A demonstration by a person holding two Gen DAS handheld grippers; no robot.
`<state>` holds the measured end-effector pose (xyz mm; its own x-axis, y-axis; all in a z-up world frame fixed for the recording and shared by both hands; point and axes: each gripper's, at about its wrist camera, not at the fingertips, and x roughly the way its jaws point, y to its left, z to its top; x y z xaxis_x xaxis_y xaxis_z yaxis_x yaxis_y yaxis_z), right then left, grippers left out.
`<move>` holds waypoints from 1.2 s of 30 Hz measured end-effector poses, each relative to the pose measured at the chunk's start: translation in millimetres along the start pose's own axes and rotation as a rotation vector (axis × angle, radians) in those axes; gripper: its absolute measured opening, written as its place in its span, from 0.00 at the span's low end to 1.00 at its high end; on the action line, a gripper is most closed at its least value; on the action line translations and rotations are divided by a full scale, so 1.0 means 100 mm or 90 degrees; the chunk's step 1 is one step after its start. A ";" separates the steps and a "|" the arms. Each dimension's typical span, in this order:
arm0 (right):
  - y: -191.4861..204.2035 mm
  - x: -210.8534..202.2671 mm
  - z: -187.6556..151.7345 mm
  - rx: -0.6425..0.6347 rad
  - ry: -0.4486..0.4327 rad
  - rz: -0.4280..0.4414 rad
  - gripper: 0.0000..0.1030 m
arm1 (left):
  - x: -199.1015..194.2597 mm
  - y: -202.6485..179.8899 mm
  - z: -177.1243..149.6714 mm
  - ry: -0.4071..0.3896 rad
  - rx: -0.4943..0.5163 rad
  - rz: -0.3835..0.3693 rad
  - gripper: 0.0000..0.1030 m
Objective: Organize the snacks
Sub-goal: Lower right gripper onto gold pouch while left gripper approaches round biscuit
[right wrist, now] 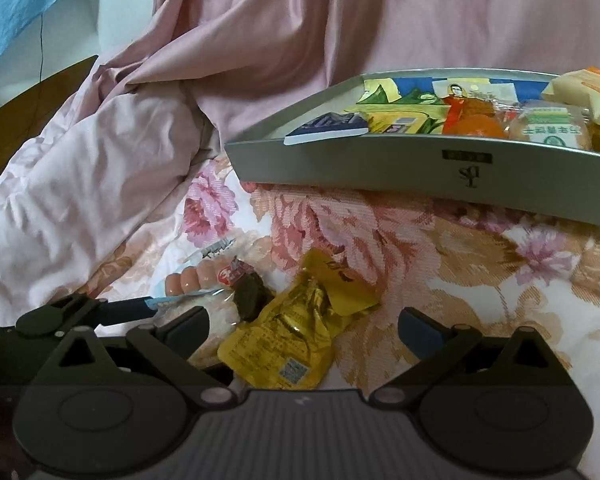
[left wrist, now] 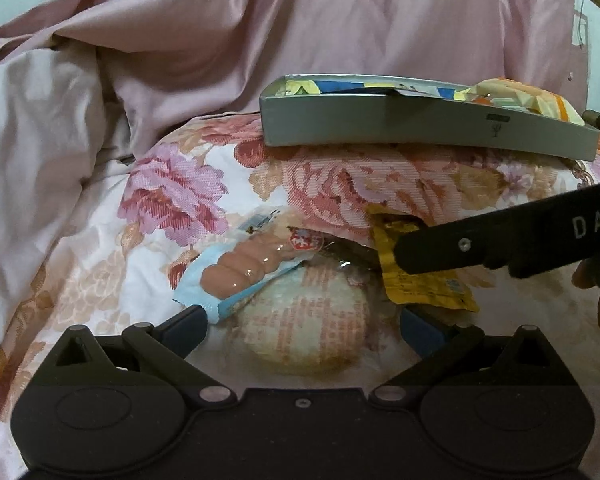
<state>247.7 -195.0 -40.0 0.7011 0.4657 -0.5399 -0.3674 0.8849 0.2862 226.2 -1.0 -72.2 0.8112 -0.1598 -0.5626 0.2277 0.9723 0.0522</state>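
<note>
We see a floral bedspread (right wrist: 440, 248) bearing a grey tray (right wrist: 380, 168), sausage pack (left wrist: 244, 268), yellow packet (right wrist: 288, 340) and pink quilt (right wrist: 80, 192).

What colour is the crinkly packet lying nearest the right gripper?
Yellow with a golden sheen: the packet shows best in the right wrist view.

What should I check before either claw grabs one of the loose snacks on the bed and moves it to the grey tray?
1. Left claw open around the round rice cracker pack: ok.
2. Right claw open, yellow packet partly between its fingers: ok.
3. Target free of overlap: not ok; sausage pack lies across the cracker's top.
4. Arms clear of each other: not ok; the right claw's finger crosses over the yellow packet in the left wrist view.
5. Grey tray has room: ok, left end shows bare printed floor.
6. Tray sits steadily on the floral bedding: cannot tell.
</note>
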 end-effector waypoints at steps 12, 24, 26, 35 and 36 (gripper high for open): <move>-0.01 0.20 0.02 0.023 0.021 -0.027 0.96 | 0.00 0.07 -0.02 0.004 -0.024 -0.010 0.99; -0.01 0.13 0.06 0.005 0.066 -0.074 0.63 | -0.05 0.11 -0.03 -0.004 -0.051 -0.035 0.86; -0.05 0.09 0.07 0.015 0.072 -0.075 0.60 | -0.06 0.12 -0.03 -0.006 -0.054 -0.034 0.86; -0.10 0.07 0.07 0.054 0.066 -0.050 0.61 | 0.07 0.13 -0.02 0.018 -0.056 -0.038 0.97; -0.08 0.08 0.07 0.048 0.061 -0.046 0.62 | 0.08 0.13 -0.01 0.019 -0.056 -0.037 0.97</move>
<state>260.5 -198.6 -41.4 0.6615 0.4020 -0.6331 -0.2684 0.9152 0.3008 235.2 10.6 -77.3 0.7814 -0.2133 -0.5864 0.2255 0.9728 -0.0534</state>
